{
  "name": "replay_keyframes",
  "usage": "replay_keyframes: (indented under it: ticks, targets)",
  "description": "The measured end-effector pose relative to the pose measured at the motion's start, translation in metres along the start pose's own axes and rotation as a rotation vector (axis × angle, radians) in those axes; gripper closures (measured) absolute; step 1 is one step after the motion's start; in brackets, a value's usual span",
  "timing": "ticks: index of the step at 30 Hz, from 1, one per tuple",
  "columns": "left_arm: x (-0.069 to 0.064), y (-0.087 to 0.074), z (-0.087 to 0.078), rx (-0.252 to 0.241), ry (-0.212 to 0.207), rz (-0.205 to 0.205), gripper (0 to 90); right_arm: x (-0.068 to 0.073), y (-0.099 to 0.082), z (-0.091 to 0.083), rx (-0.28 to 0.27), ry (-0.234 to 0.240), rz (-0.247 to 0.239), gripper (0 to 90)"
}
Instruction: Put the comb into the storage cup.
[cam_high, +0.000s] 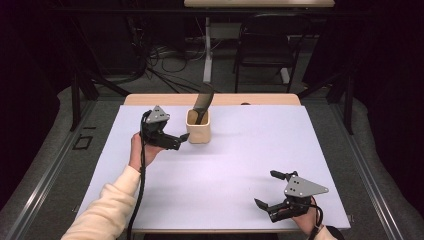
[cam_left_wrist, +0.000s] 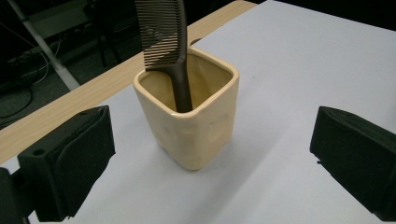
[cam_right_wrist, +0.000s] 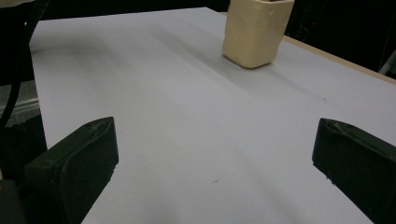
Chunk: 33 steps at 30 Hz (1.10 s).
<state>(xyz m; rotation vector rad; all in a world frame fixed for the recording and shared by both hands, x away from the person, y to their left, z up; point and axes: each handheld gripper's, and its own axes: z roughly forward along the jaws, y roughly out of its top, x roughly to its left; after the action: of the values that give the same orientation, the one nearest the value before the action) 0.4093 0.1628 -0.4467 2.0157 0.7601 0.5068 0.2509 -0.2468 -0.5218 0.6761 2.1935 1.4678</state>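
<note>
One cream cup (cam_high: 198, 126) stands on the white sheet (cam_high: 230, 165), toward the far edge at about 12 o'clock from the sheet's middle, and one dark comb (cam_high: 203, 101) stands in it, handle down, teeth up, leaning toward 1 o'clock. The left gripper (cam_high: 175, 141) hovers just beside the cup, at its 9 o'clock side. Its jaws are spread wide and hold nothing. In the left gripper view the cup (cam_left_wrist: 191, 116) sits between the two black jaws but farther ahead, and the comb (cam_left_wrist: 164, 44) rises from its mouth.

I judge the step in hand to be the reach for the cup or the comb. To do it well, the left gripper should come forward so the jaws stand evenly on both sides, then close slowly. If the comb is wanted, it is better to take the spine below the teeth and lift along its lean, so the cup does not tip.

The right gripper (cam_high: 268, 204) rests low at about 5 o'clock on the sheet, well apart from the cup, with its jaws also wide apart and empty.

Counted: one cup, one comb, two grippers, one sheet.
</note>
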Motion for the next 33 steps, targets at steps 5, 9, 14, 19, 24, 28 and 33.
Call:
replay_keyframes:
  ticks: [5,9,14,19,24,28,33]
  targets:
    - [-0.002,-0.006,-0.007,0.010,0.003,-0.005,0.0,0.000,0.000,0.000,-0.001,0.000,0.002,0.0]
    - [-0.005,-0.013,-0.011,0.012,0.006,-0.014,0.0,0.000,0.000,0.000,-0.001,0.002,0.001,0.0]
    - [-0.008,-0.022,-0.017,0.018,0.016,-0.019,0.0,0.000,0.000,0.000,-0.001,0.004,0.002,0.0]
    - [-0.011,-0.031,-0.023,0.027,0.026,-0.023,0.0,0.000,0.000,0.000,-0.004,0.004,0.004,0.0]
    - [-0.014,-0.039,-0.027,0.028,0.033,-0.033,0.0,0.000,0.000,0.000,0.000,0.003,0.002,0.0]
    - [-0.017,-0.044,-0.031,0.034,0.036,-0.034,0.0,0.000,0.000,0.000,0.000,0.004,0.002,0.0]
    - [-0.024,-0.054,-0.037,0.036,0.039,-0.040,0.0,0.000,0.000,0.000,0.000,0.004,0.004,0.0]
